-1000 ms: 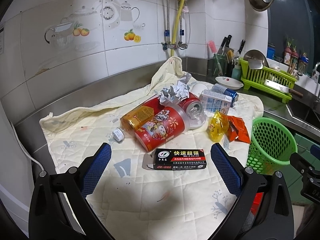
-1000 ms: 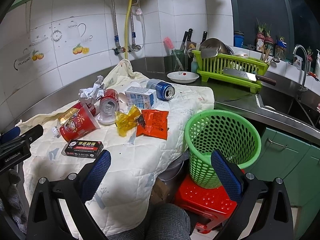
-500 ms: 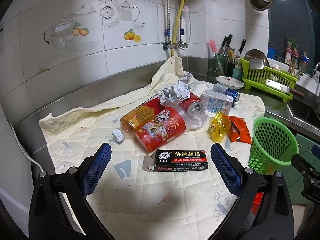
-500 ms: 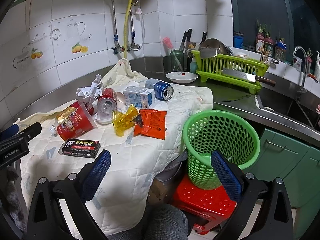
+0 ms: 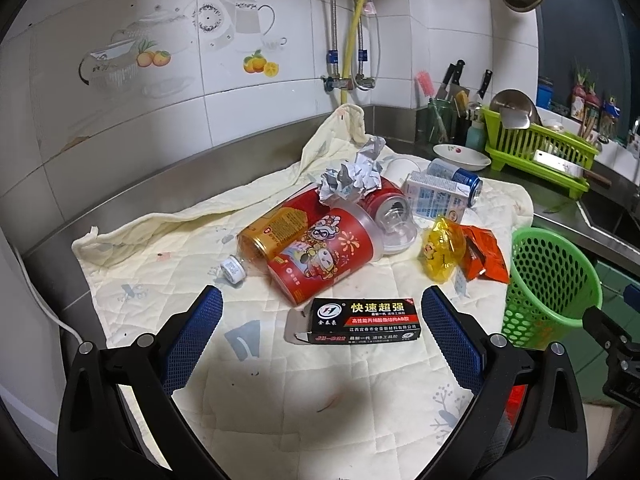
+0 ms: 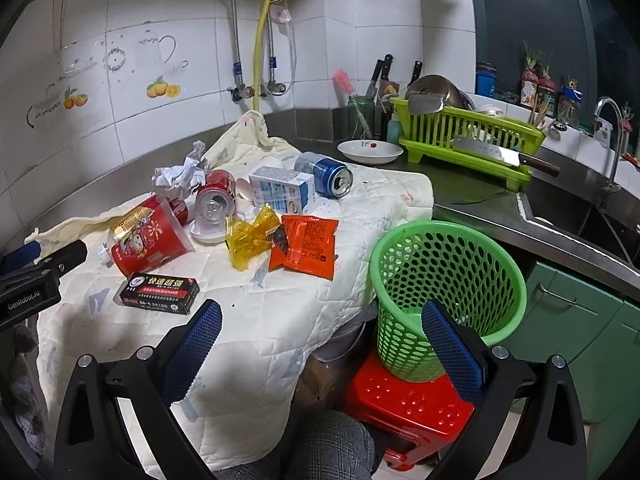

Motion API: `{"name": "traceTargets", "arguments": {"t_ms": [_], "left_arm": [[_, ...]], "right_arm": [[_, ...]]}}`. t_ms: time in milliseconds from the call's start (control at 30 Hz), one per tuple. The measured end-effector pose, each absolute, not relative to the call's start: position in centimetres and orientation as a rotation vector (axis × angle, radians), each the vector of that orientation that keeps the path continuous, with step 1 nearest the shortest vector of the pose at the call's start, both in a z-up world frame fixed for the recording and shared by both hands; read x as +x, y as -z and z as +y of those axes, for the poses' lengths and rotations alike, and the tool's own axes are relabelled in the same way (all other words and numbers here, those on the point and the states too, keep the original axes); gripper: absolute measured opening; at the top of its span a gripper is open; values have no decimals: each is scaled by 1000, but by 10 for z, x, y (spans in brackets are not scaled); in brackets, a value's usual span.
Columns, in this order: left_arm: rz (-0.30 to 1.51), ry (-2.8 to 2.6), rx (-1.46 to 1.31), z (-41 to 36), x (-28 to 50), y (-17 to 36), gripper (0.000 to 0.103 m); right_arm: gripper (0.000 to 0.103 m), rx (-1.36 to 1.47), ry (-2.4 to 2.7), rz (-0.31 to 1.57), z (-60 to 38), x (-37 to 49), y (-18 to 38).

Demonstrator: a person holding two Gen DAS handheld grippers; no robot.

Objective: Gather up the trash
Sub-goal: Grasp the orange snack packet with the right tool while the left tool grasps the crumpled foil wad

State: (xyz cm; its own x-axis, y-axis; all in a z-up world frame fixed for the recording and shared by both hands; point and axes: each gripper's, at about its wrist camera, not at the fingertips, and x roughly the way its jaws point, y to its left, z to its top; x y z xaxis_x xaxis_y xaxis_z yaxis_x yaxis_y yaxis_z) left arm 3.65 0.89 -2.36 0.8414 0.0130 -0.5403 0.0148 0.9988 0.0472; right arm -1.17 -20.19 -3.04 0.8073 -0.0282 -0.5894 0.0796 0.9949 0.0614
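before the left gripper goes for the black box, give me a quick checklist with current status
1. Left gripper open and empty: ok.
2. Black box lying flat between its fingers' line, unobstructed on top: ok.
3. Red cup close behind the box, may get nudged: not ok.
4. Green basket upright on the red stool, mouth clear: ok.
5. Right gripper open, holding nothing: ok.
6. Whether the box is empty: cannot tell.
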Motion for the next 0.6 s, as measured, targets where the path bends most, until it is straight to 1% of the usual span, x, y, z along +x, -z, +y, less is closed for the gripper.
{"name": "traceTargets", "arguments": {"t_ms": [600], "left_arm": [[595, -17, 71, 18, 63, 24, 98]], "right_arm": [[96, 42, 23, 673, -210, 23, 37]]}}
